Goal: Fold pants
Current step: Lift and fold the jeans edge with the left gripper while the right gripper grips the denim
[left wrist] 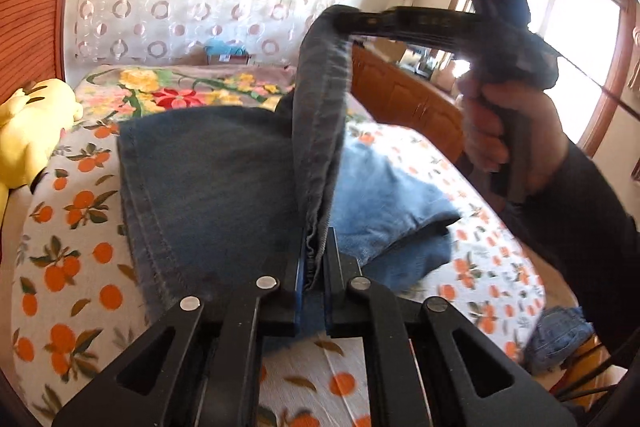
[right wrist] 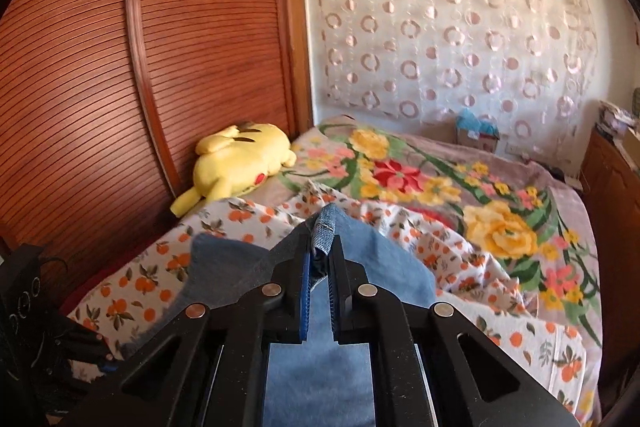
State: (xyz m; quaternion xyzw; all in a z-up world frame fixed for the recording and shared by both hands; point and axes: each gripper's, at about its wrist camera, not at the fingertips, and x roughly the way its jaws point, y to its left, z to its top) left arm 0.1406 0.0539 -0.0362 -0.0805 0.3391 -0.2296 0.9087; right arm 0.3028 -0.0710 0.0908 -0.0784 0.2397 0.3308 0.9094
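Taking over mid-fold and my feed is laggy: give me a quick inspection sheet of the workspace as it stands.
Surface: bed under an orange-print sheet, with a floral blanket beyond it.
Job's things: blue jeans, partly lifted off the bed, one edge strung between both grippers.
Clutter: yellow plush toy by the wardrobe; more denim at the bed's edge; small box at the far end.
Grippers: left gripper jaws shut on the jeans; right gripper jaws shut on the jeans, hand on its handle.
Cables: thin dark line behind the right gripper.
Surroundings: slatted wardrobe, circle-pattern curtain, window.
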